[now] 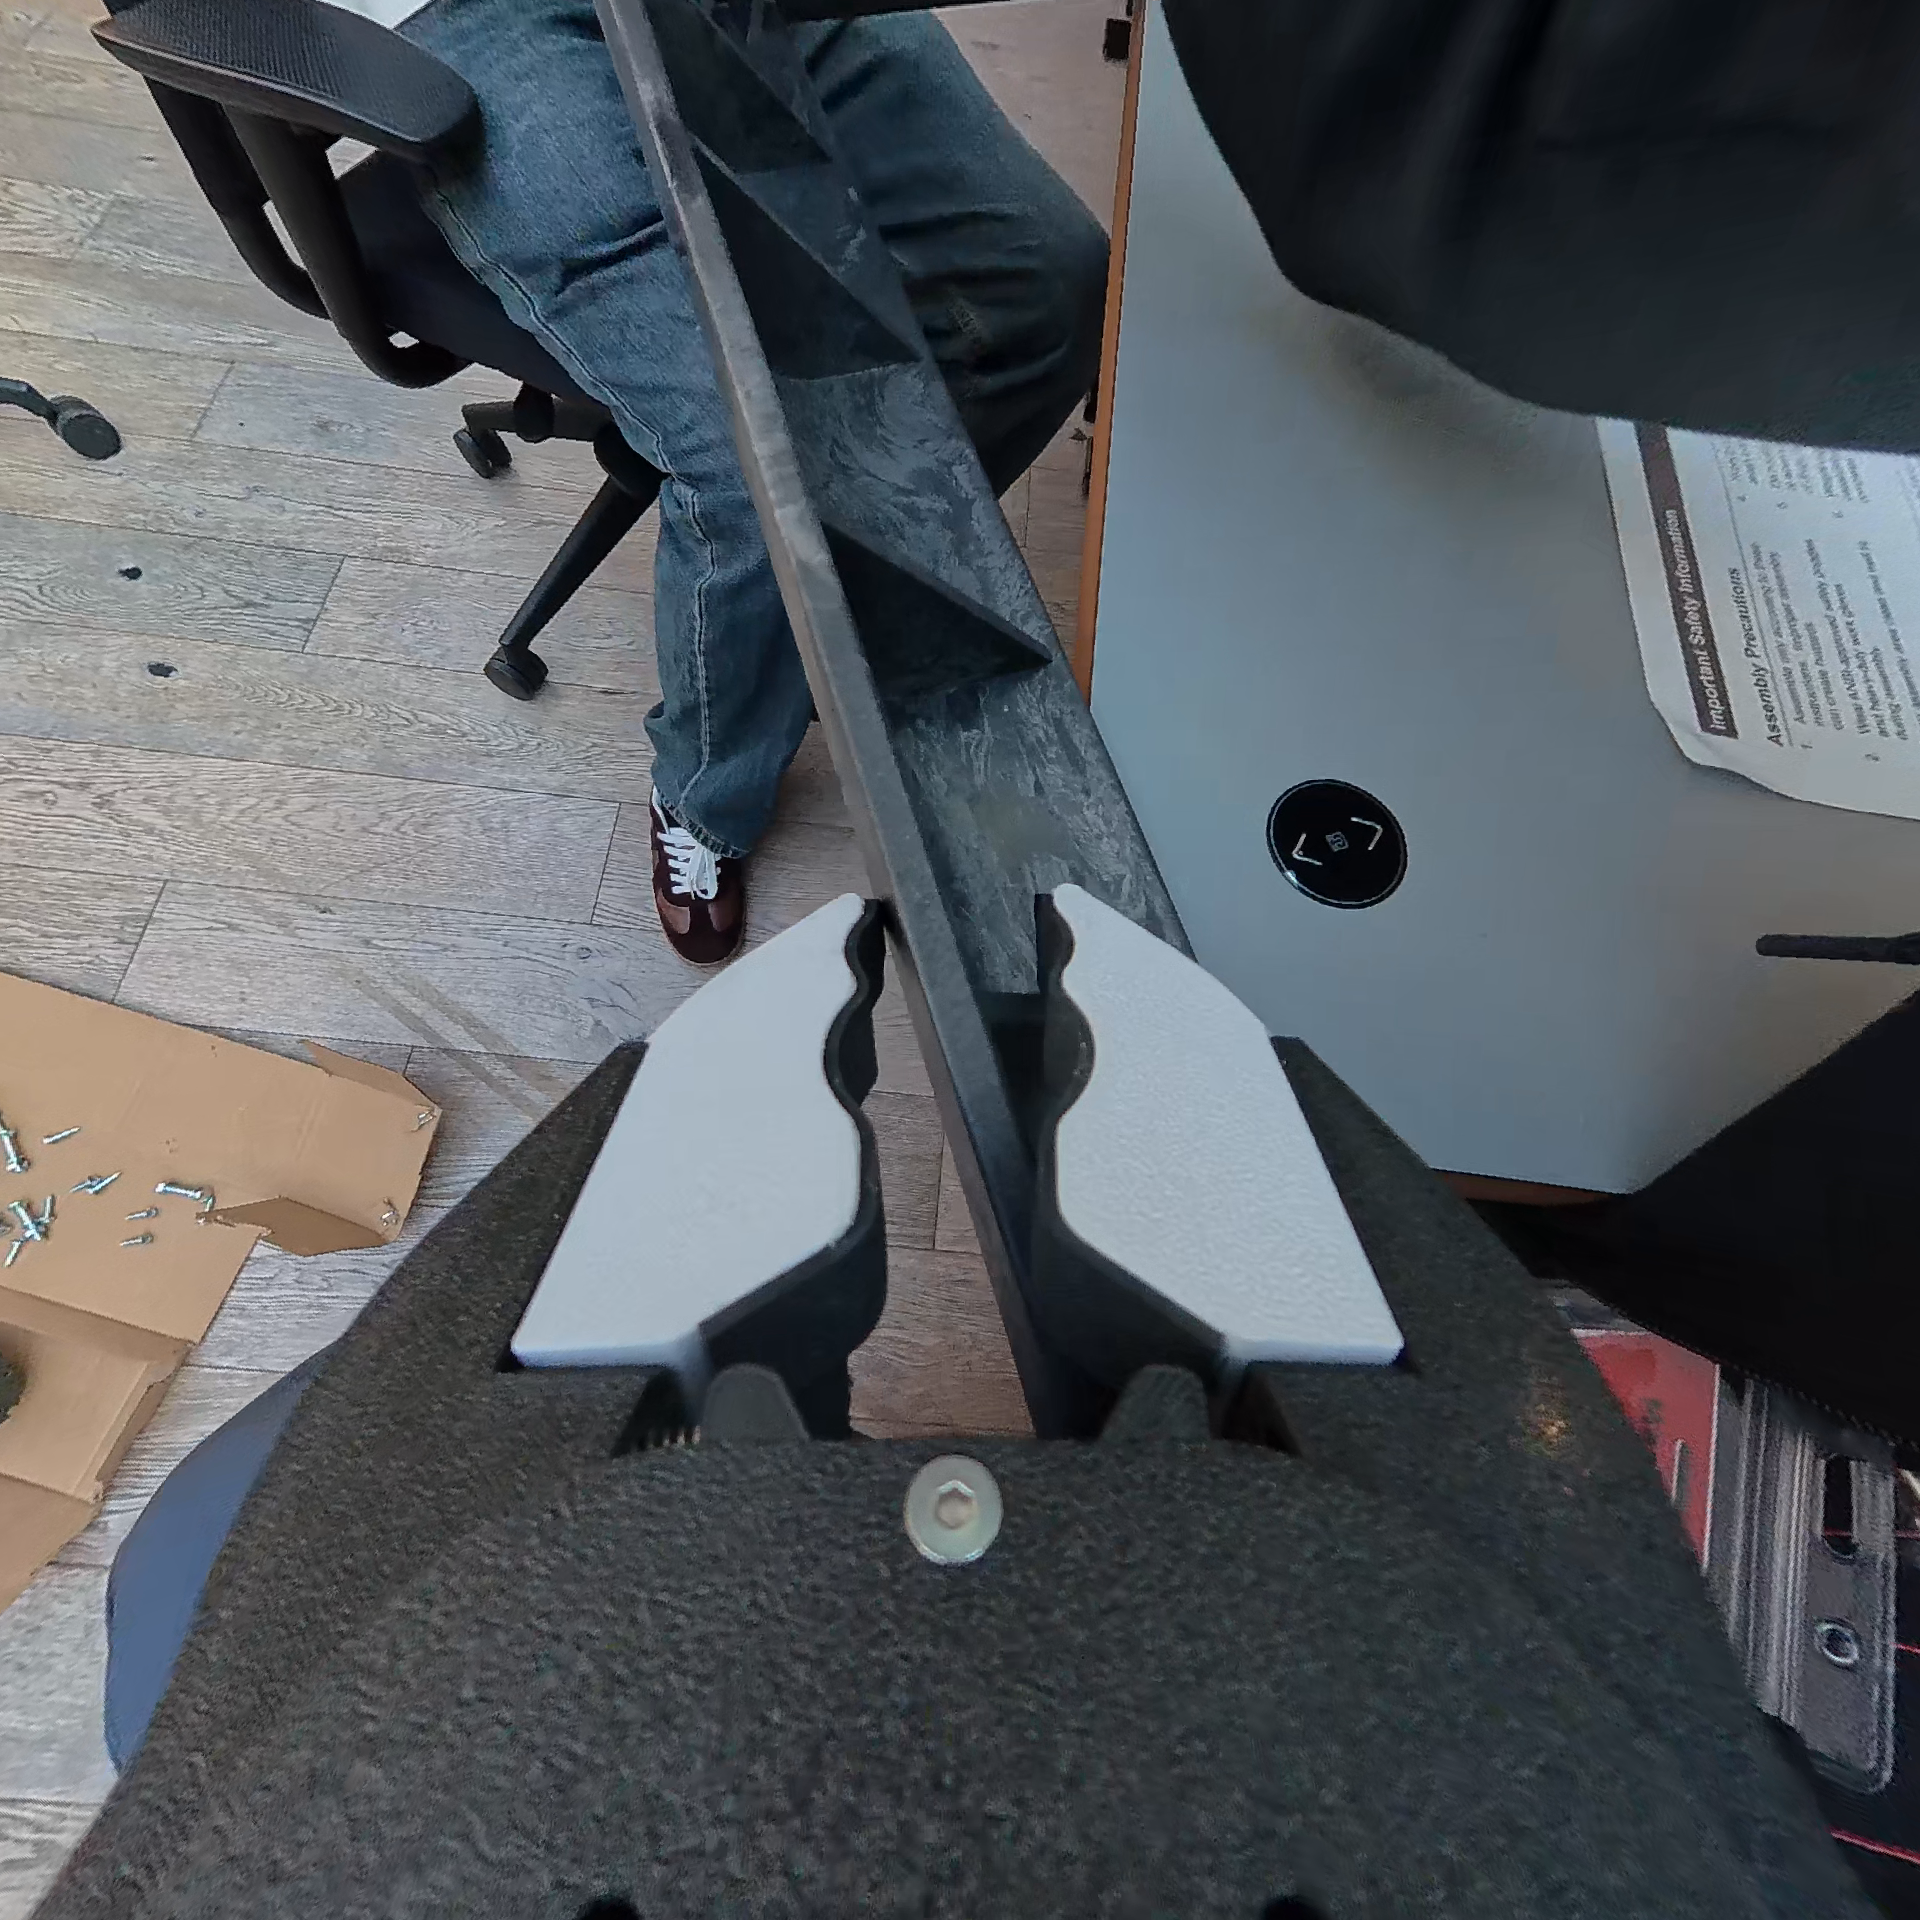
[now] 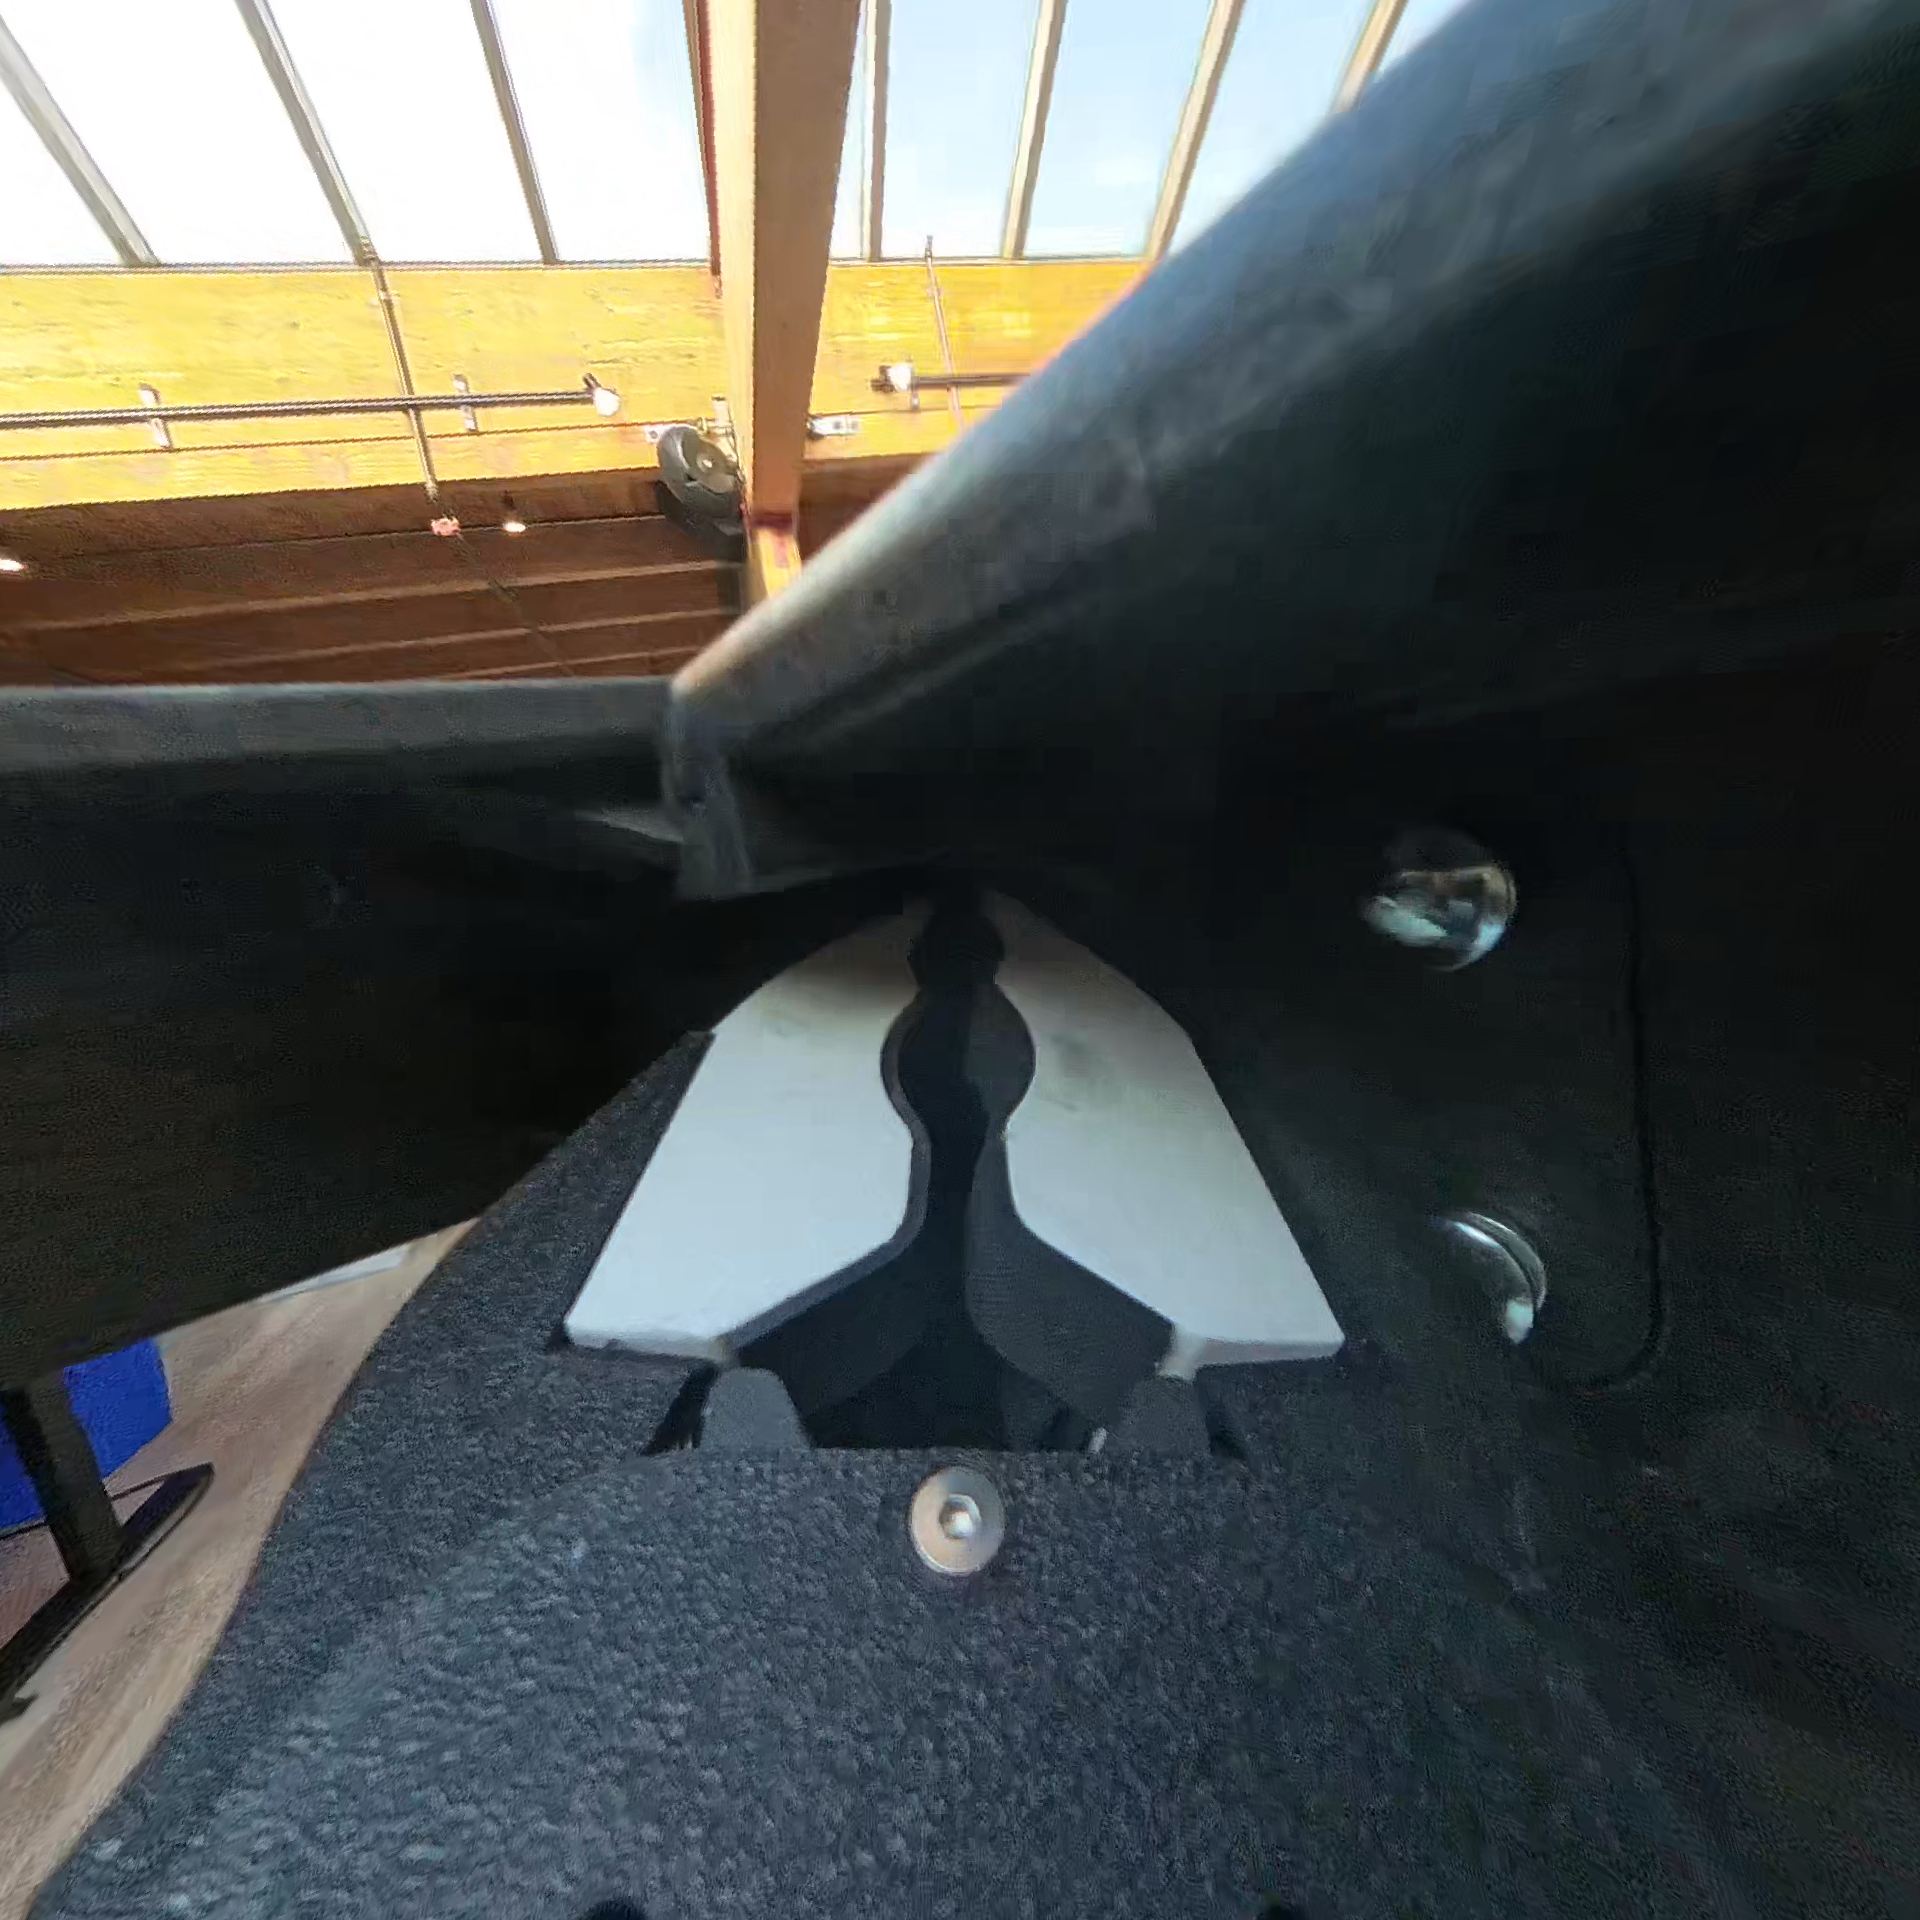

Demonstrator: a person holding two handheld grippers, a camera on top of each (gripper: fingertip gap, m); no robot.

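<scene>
A long black metal bracket (image 1: 940, 665) is pinched edge-on by the left tongs (image 1: 961, 925); its weight could twist it loose. The right tongs (image 2: 961, 914) are pressed nearly together beneath a dark frame (image 2: 1351, 520); whether anything is gripped cannot be told.

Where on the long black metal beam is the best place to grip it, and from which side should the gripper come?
Grip the black metal beam on its plain straight stretch, below the triangular brace, coming from the near end along its length. There its sides look flat and parallel; the left gripper already straddles it.
</scene>
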